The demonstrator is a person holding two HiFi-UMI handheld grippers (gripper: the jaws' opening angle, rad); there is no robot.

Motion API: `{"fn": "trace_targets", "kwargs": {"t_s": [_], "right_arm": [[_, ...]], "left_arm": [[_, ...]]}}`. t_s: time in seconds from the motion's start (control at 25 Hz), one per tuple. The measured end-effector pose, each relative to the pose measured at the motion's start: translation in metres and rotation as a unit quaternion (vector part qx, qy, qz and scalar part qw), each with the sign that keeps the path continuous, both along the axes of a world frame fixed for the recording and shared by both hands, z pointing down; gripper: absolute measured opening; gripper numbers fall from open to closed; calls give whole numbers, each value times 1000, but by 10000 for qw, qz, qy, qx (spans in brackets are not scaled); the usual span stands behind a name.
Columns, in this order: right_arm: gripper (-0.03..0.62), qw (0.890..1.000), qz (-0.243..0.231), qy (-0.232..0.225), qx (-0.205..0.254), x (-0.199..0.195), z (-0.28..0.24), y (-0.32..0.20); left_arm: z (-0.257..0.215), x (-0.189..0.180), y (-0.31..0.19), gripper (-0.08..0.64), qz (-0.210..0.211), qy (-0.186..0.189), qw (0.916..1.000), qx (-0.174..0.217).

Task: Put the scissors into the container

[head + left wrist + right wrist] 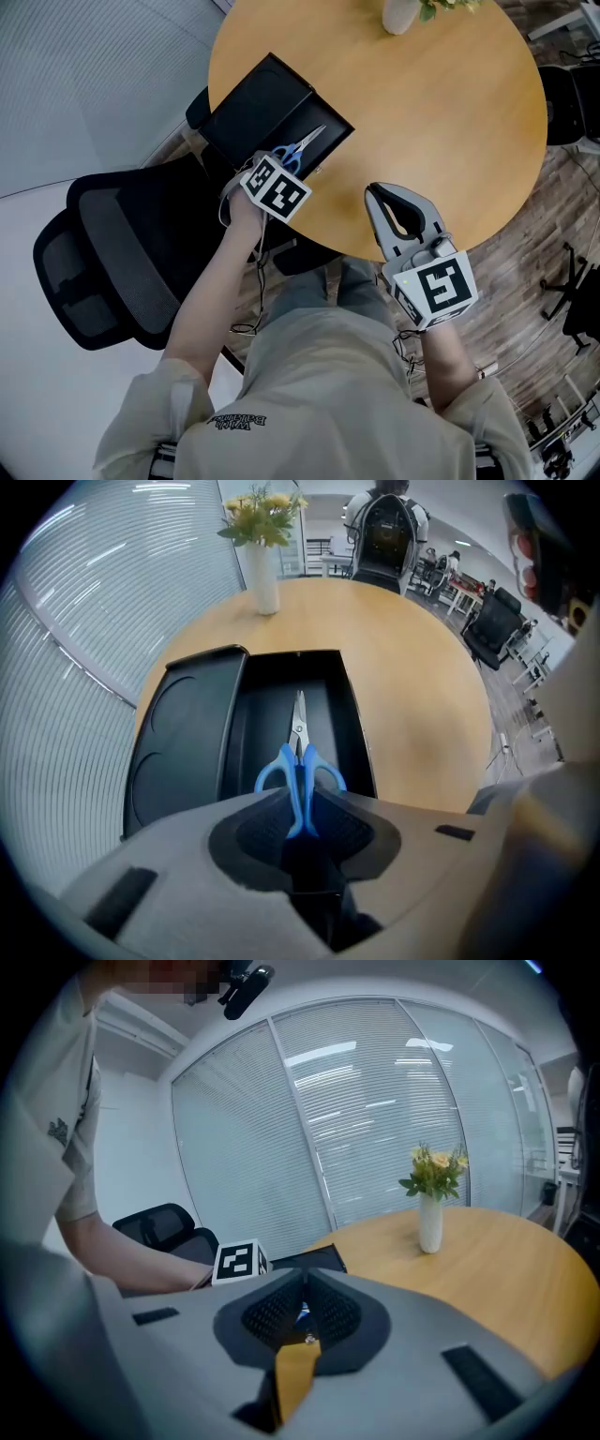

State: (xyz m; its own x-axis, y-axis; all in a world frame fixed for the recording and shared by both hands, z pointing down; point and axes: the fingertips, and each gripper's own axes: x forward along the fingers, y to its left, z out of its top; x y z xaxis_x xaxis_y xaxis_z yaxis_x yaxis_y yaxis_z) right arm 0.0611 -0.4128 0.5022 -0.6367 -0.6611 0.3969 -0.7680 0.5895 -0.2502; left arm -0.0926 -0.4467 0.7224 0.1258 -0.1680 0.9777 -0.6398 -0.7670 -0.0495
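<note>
Blue-handled scissors [302,148] [299,772] are clamped by their handles in my left gripper [281,165] [300,803], which is shut on them. Their blades point forward and down into the open black container [330,128] [330,700] on the round wooden table [441,122]; whether the tips touch its floor I cannot tell. The container's lid [251,101] [180,738] lies open to its left. My right gripper [373,193] [302,1283] hovers at the table's near edge, shut with nothing in it, pointing towards the left gripper's marker cube [236,1260].
A white vase [400,14] [265,574] [430,1222] with yellow flowers stands at the table's far side. A black office chair [122,253] [164,1227] sits left of the table, under my left arm. More chairs and desks stand beyond the table.
</note>
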Motion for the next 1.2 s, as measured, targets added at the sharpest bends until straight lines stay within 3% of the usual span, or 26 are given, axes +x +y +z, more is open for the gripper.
{"fn": "trace_targets", "kwargs": {"t_s": [0.36,0.8,1.2], "right_arm": [[35,9999,-93,-30,-36,1,2,4],[35,9999,-103,-53,-41,5,3,11],[35,9999,-133,-7,-28,8,3,21]], "left_arm": [[14,2,2,89,-149,33,9994,-298],[38,-2,8,89,-117,-232,9985,-478],[37,4,7,106,-261,36,9993,-266]]}}
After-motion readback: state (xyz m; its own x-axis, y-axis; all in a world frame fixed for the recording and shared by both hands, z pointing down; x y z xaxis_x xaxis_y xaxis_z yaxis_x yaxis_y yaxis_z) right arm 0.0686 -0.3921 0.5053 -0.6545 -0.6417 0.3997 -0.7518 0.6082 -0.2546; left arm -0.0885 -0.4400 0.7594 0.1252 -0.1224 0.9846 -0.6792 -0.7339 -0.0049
